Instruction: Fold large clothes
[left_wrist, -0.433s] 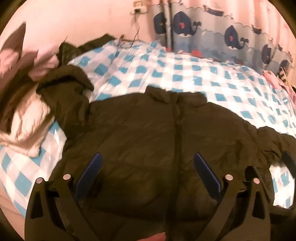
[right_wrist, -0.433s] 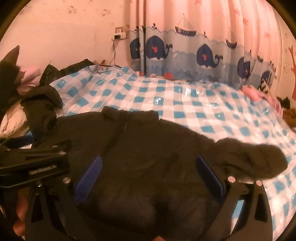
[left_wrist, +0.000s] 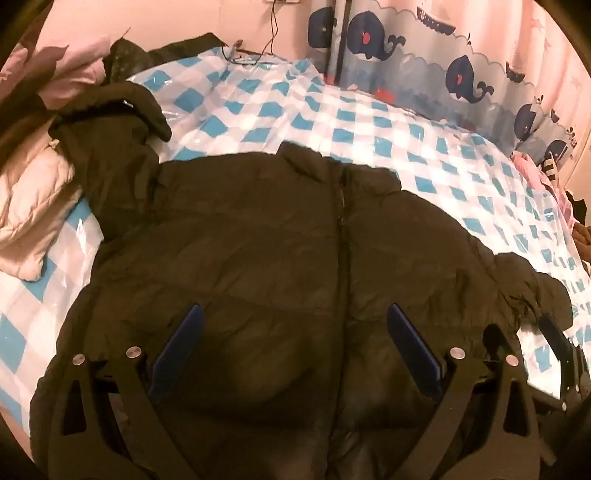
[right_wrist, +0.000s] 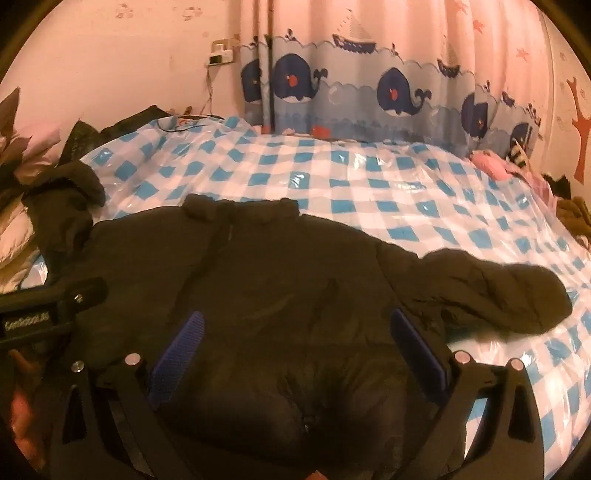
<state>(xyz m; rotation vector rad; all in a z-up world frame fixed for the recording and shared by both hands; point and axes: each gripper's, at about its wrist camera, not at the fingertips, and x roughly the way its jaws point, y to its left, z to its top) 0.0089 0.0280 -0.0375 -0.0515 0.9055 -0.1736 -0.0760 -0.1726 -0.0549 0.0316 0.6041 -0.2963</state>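
Note:
A black puffer jacket (left_wrist: 258, 240) lies front up on the bed, zip closed and collar toward the far side. One sleeve (left_wrist: 110, 122) bends up at the left over a pile of clothes. The other sleeve (right_wrist: 517, 291) stretches out to the right on the sheet. My left gripper (left_wrist: 293, 312) hovers over the jacket's lower front, open, with nothing between its blue pads (left_wrist: 181, 339). My right gripper (right_wrist: 297, 319) hangs open over the jacket's (right_wrist: 277, 266) right half, near its hem. In the right wrist view the left gripper (right_wrist: 55, 299) shows at the left edge.
A blue-and-white checked plastic sheet (left_wrist: 332, 110) covers the bed. A cream padded garment (left_wrist: 33, 199) and pink clothes (left_wrist: 74, 55) are heaped at the left. More pink clothes (right_wrist: 491, 162) lie at the far right. A whale-print curtain (right_wrist: 369, 85) and a wall socket (right_wrist: 220, 51) stand behind.
The jacket and bed sit slightly higher in both views, so both grippers have tipped or sunk a little toward the jacket. Jaws stay wide. The jacket has not moved.

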